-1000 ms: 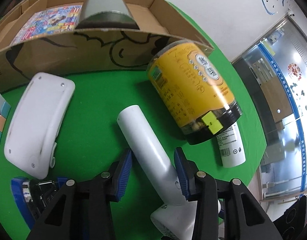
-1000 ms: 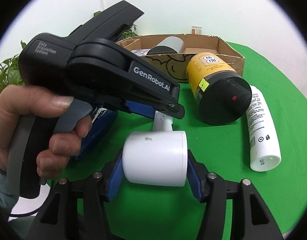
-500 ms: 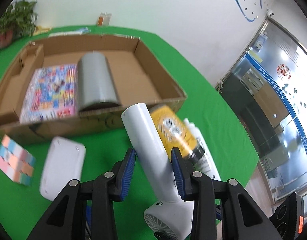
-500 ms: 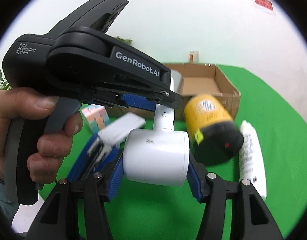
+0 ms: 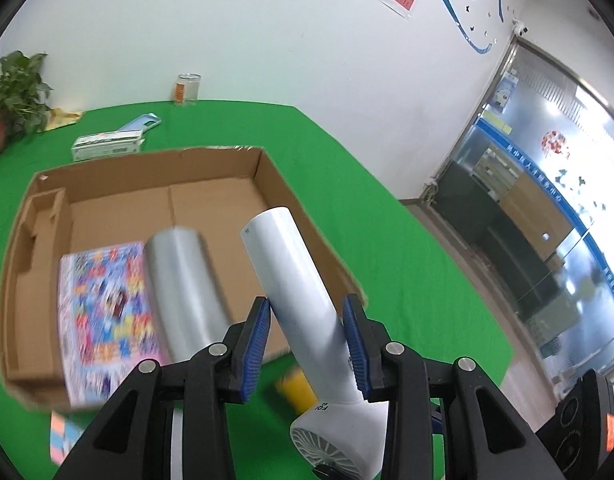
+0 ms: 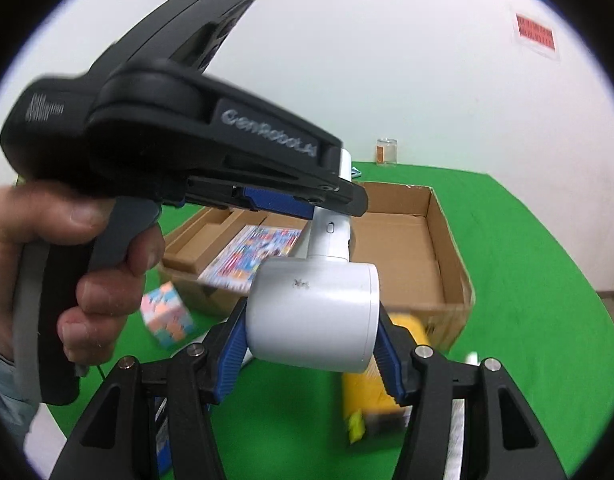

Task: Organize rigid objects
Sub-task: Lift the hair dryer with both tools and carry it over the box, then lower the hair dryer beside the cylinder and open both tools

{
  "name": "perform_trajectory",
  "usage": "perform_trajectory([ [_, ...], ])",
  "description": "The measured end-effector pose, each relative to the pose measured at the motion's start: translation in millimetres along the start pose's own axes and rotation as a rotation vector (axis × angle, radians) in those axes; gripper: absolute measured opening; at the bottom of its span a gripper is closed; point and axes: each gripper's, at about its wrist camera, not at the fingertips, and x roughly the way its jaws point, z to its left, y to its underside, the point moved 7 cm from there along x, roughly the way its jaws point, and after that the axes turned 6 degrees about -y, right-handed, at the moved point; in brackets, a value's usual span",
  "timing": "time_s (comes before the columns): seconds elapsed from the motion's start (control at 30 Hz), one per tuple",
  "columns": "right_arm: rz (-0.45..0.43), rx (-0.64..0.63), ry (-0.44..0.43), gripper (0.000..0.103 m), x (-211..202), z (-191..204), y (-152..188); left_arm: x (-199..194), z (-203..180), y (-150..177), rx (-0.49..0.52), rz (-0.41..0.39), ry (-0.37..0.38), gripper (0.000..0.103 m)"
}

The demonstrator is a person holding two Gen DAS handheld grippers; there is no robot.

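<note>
Gripping a white plastic hair dryer point(image 5: 303, 292), the left tool point(image 5: 307, 336) clamps its handle while the right tool point(image 6: 311, 344) clamps its barrel. It hangs above the green desk point(image 5: 347, 184), beside an open cardboard box point(image 5: 267, 176).

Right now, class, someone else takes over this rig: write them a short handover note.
Left gripper: shut on the handle of the white hair dryer.
Right gripper: shut on the dryer's barrel.
Dryer is in the air, near the cardboard box.
Done: colourful booklet and grey cylinder lie in the box.
Left: dryer, yellow jar, pastel cube, white bottle are outside it.
</note>
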Motion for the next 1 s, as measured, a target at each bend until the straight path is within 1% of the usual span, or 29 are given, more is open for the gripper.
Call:
perform_trajectory([
  [0.1,0.021,0.03,-0.014,0.056,13.0,-16.2,-23.5,15.2,5.5,-33.0,-0.021,0.021,0.008,0.035],
  [0.2,0.078,0.043,-0.015,0.056,34.8,-29.6,-42.5,34.9,15.9,-61.6,-0.034,0.047,-0.002,0.035],
  [0.3,0.128,0.064,-0.027,0.056,53.5,-41.4,-49.2,58.3,26.8,-73.8,-0.059,0.088,-0.006,0.035],
  [0.4,0.196,0.106,-0.046,0.056,71.2,-49.7,-40.3,85.8,36.9,-72.7,-0.061,0.133,-0.024,0.035],
  [0.53,0.273,0.146,-0.058,0.056,99.1,-62.9,-26.6,123.5,48.7,-56.4,-0.058,0.193,-0.046,0.035],
  [0.63,0.322,0.17,-0.07,0.056,109.2,-65.4,-13.8,148.3,56.6,-48.4,-0.067,0.241,-0.051,0.035],
  [0.7,0.357,0.192,-0.074,0.056,118.1,-70.3,-7.3,157.8,56.8,-44.6,-0.059,0.27,-0.057,0.035],
  [0.8,0.388,0.187,-0.062,0.056,124.0,-72.7,-1.6,169.9,59.6,-43.1,-0.069,0.291,-0.052,0.035],
  [0.9,0.423,0.184,-0.051,0.056,135.8,-72.5,-3.6,179.6,64.1,-33.5,-0.075,0.316,-0.04,0.036],
  [0.93,0.429,0.19,-0.055,0.057,141.6,-74.6,-6.0,182.4,67.0,-32.6,-0.08,0.326,-0.045,0.033],
  [1.0,0.436,0.196,-0.074,0.058,141.7,-72.2,-7.2,183.2,71.0,-33.9,-0.082,0.32,-0.047,0.034],
])
